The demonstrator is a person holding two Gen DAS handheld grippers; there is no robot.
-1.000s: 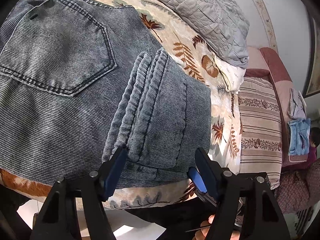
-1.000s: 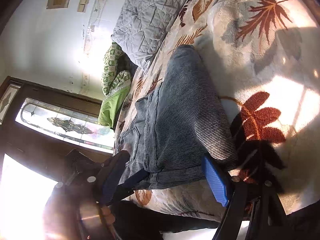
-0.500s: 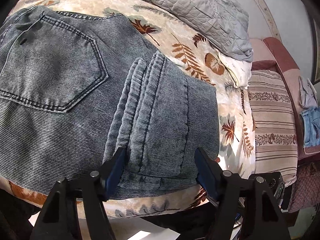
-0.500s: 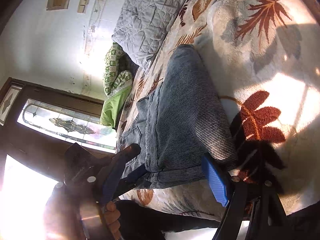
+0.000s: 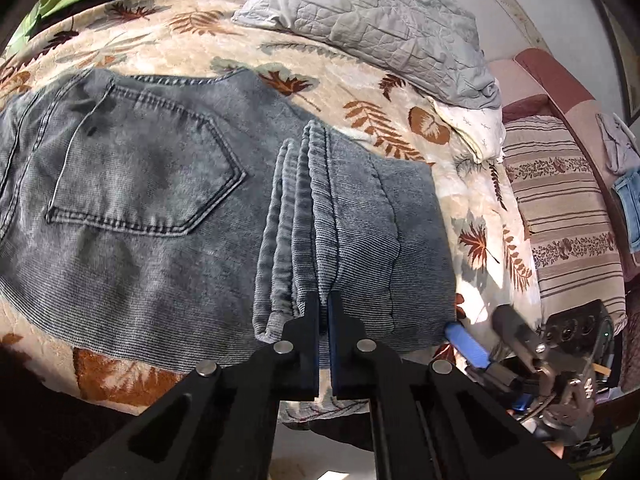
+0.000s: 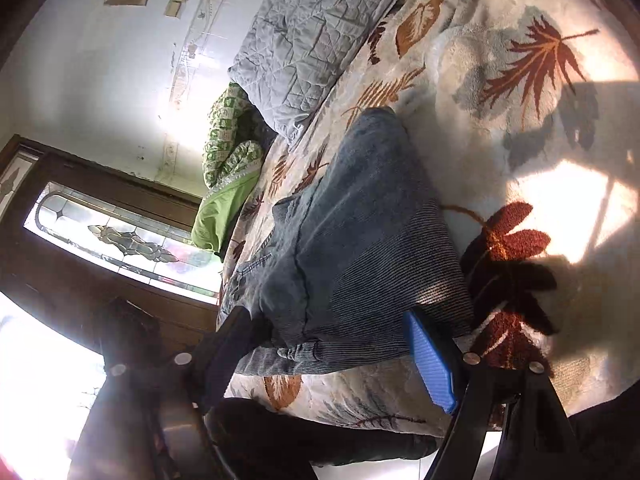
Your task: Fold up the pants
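Note:
Grey-blue denim pants [image 5: 152, 208] lie folded on a leaf-patterned bedspread [image 5: 360, 92], back pocket up, legs folded over at the right. My left gripper [image 5: 324, 300] is shut at the near edge of the folded legs, pinching the stacked cuff layers. My right gripper [image 6: 328, 340] is open and straddles the near right corner of the folded legs [image 6: 360, 248]; its blue pad [image 6: 430, 360] sits beside that corner. The right gripper also shows at the lower right of the left wrist view [image 5: 480, 336].
A grey quilted pillow [image 5: 372, 24] and a green blanket [image 6: 224, 208] lie at the bed's far side. A striped cushion [image 5: 568, 216] and a pink sofa are to the right. The bed's near edge runs just under both grippers.
My left gripper has closed from open onto the near edge of the folded legs and has pulled back a little. The right gripper has stayed open at the corner.

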